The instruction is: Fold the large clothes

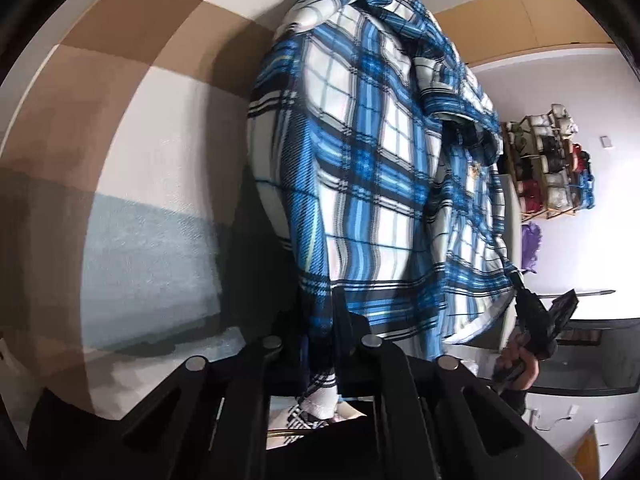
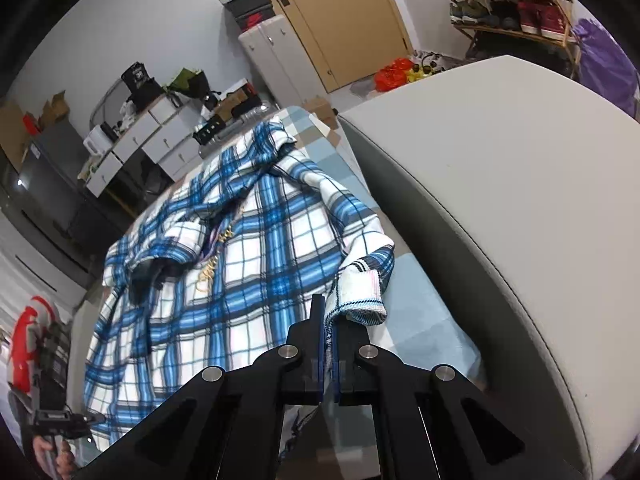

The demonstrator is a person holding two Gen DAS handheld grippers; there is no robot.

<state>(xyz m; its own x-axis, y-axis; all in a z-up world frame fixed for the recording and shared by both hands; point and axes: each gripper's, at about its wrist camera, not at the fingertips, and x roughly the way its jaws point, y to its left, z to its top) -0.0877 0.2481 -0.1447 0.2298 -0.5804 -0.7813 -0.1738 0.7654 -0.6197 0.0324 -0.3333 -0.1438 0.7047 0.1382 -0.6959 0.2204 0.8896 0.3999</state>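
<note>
A blue plaid shirt (image 2: 240, 264) lies spread on a checked bedspread (image 2: 420, 320), its hem pinched by both grippers. The right gripper (image 2: 329, 344) is clamped on one corner; the left gripper (image 1: 320, 344) grips the other. Only the right view shows gold script on the chest, unreadable. A pale headboard (image 2: 500, 200) rises right; drawers (image 2: 160, 136) and shoe rack (image 2: 512, 12) stand beyond.

the white headboard (image 2: 500, 200) walls off the bed's right side; only a narrow strip of checked bedcover (image 2: 424, 300) lies open beside the plaid shirt (image 2: 248, 264).
</note>
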